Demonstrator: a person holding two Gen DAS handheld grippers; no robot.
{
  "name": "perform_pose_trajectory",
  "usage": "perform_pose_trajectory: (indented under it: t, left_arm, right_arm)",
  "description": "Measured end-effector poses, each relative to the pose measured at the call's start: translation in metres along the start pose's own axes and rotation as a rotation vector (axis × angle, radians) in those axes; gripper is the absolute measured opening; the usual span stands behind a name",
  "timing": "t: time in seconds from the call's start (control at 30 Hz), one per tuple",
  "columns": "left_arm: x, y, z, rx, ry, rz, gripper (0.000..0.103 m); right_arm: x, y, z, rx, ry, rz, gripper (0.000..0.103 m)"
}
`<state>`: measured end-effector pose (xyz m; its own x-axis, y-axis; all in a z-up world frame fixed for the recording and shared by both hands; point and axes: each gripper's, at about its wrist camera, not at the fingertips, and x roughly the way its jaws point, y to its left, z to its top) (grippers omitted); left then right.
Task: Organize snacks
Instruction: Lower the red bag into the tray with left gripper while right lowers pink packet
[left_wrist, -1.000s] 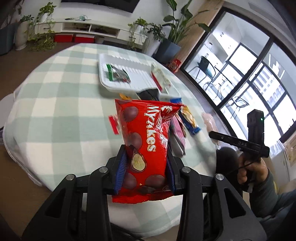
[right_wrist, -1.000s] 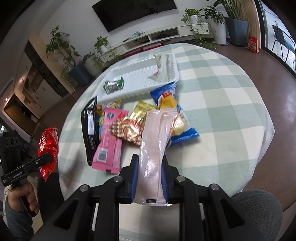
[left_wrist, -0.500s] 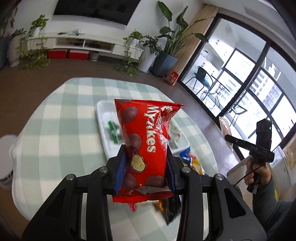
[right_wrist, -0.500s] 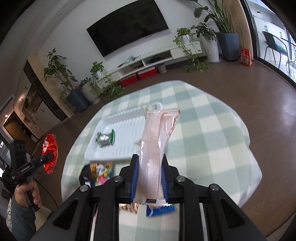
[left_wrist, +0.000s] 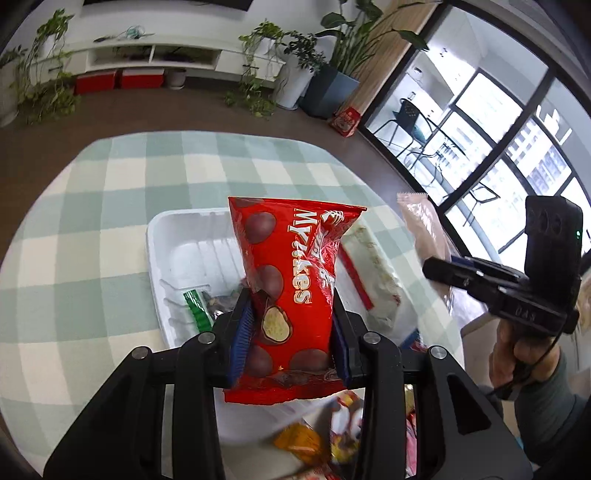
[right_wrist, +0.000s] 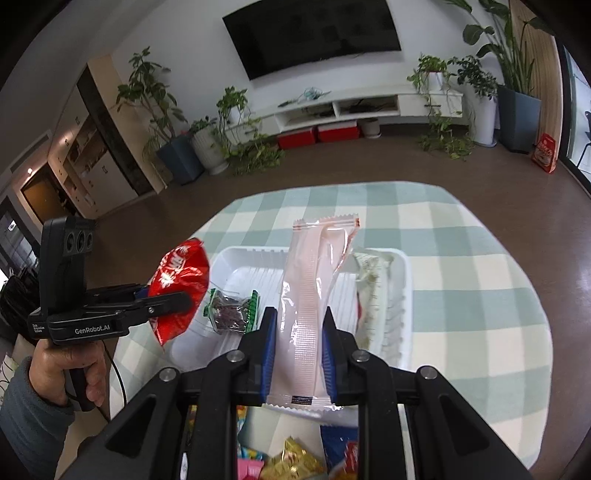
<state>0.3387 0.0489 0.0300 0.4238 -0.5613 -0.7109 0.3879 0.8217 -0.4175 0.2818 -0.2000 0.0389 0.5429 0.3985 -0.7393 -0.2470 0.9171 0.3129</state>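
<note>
My left gripper (left_wrist: 291, 328) is shut on a red chocolate-ball bag (left_wrist: 291, 280), held upright over the white tray (left_wrist: 159, 236). In the right wrist view the same red bag (right_wrist: 181, 280) and left gripper (right_wrist: 166, 304) hang at the tray's left edge. My right gripper (right_wrist: 298, 350) is shut on a long pale pink packet (right_wrist: 314, 291), upright above the white tray (right_wrist: 400, 295). That pink packet (left_wrist: 424, 229) and the right gripper (left_wrist: 447, 267) show at the right in the left wrist view. A green-edged packet (right_wrist: 231, 312) and a whitish packet (right_wrist: 373, 291) lie in the tray.
The round table wears a green and white checked cloth (right_wrist: 461, 280). Several loose snack packets (right_wrist: 295, 461) lie on it just short of the tray. A person's hand (right_wrist: 62, 369) grips the left handle. Beyond are brown floor, potted plants and a TV wall.
Both grippers have travelled forward from the table's near side to above the tray, each keeping its packet. The loose snack pile has dropped to the bottom of both views.
</note>
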Motion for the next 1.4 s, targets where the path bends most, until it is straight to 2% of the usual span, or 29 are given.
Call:
perform_pose_trajectory:
  t: [0.2, 0.47, 0.67, 0.8, 0.93, 1.17, 1.3, 1.4]
  left_arm:
    - [0.035, 0.014, -0.004, -0.013, 0.030, 0.024, 0.035]
    - [0.054, 0.014, -0.010, 0.013, 0.056, 0.040, 0.035]
    - [0.056, 0.008, -0.011, 0.026, 0.062, 0.051, 0.037]
    - [0.060, 0.004, -0.011, 0.035, 0.069, 0.052, 0.048]
    - [0.062, -0.002, -0.010, 0.052, 0.072, 0.059, 0.053]
    - [0.061, -0.003, -0.011, 0.060, 0.071, 0.063, 0.054]
    - [0.058, -0.005, -0.012, 0.065, 0.061, 0.063, 0.063]
    - [0.053, -0.007, -0.011, 0.062, 0.050, 0.063, 0.064]
  right_arm:
    - [0.051, -0.001, -0.003, -0.034, 0.092, -0.024, 0.024]
    - [0.085, -0.008, -0.013, -0.032, 0.165, -0.053, 0.024]
    - [0.095, -0.013, -0.015, -0.024, 0.173, -0.072, 0.024]
    - [0.096, -0.011, -0.017, -0.050, 0.170, -0.090, 0.026]
    - [0.098, -0.011, -0.017, -0.053, 0.163, -0.102, 0.027]
    - [0.098, -0.007, -0.019, -0.075, 0.158, -0.120, 0.027]
    - [0.097, -0.007, -0.019, -0.072, 0.155, -0.119, 0.028]
    - [0.094, -0.007, -0.019, -0.069, 0.147, -0.118, 0.036]
